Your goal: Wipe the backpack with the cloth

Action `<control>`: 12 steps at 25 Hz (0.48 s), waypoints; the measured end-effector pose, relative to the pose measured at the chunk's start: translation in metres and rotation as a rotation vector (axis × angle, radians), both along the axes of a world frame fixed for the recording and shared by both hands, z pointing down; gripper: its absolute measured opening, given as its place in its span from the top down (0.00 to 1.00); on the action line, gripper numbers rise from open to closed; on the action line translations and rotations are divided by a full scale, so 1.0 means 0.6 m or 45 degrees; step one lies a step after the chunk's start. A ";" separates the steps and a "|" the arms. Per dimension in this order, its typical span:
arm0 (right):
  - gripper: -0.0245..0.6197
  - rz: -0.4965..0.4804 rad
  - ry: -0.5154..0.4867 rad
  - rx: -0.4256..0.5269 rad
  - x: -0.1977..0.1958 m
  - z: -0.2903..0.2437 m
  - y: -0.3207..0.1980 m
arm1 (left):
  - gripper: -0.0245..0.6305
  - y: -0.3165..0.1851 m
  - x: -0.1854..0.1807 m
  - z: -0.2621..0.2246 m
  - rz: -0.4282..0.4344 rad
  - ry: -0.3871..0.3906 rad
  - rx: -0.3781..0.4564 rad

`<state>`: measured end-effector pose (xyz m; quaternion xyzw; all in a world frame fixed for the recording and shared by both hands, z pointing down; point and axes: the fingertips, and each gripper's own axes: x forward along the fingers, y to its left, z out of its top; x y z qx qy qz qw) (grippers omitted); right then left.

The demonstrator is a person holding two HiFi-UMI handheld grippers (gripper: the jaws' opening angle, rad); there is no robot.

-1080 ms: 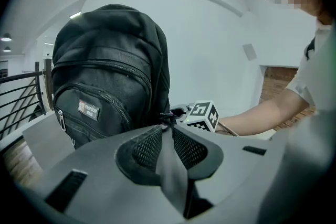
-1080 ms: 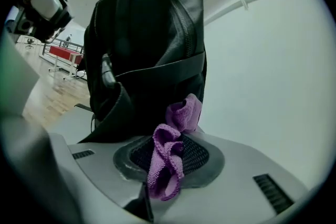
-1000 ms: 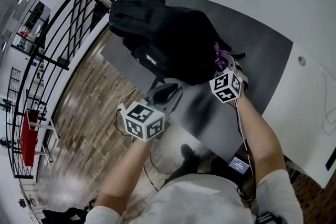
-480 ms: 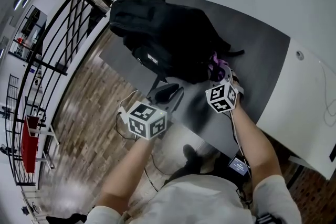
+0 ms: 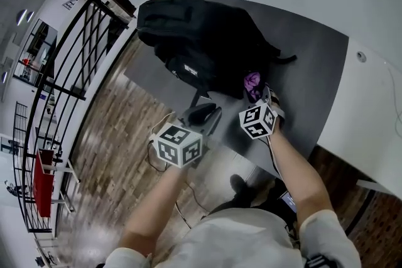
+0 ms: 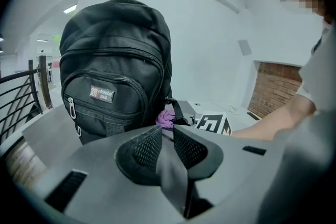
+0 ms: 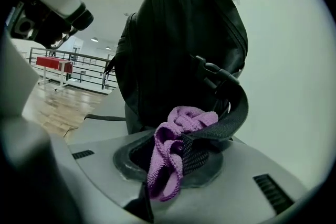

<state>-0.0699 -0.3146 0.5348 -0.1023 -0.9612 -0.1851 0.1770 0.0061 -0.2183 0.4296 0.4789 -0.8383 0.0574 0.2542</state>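
Backpack (image 5: 207, 41) stands on grey table (image 5: 314, 66). Right gripper (image 7: 177, 153) clamps purple cloth (image 7: 164, 162) at the backpack's lower edge, beside a strap (image 7: 236, 113). Left gripper (image 6: 167, 145) jaws stand narrowly apart, empty.

I count one backpack (image 5: 207, 47), one purple cloth (image 5: 252, 80) at its five o'clock, and one table (image 5: 314, 66) beneath them. I hold two tongs: the left tongs (image 6: 164, 134) and the right tongs (image 7: 176, 152).
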 end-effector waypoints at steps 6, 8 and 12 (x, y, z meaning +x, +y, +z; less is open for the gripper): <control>0.80 -0.036 0.005 0.105 -0.004 0.003 0.021 | 0.89 0.019 -0.006 0.010 0.010 0.006 0.005; 0.80 -0.078 0.004 0.138 0.000 -0.001 0.030 | 0.89 0.015 -0.004 0.012 0.016 0.011 0.015; 0.80 -0.161 -0.002 0.181 0.011 -0.006 0.045 | 0.89 0.000 0.000 0.014 0.020 0.024 0.032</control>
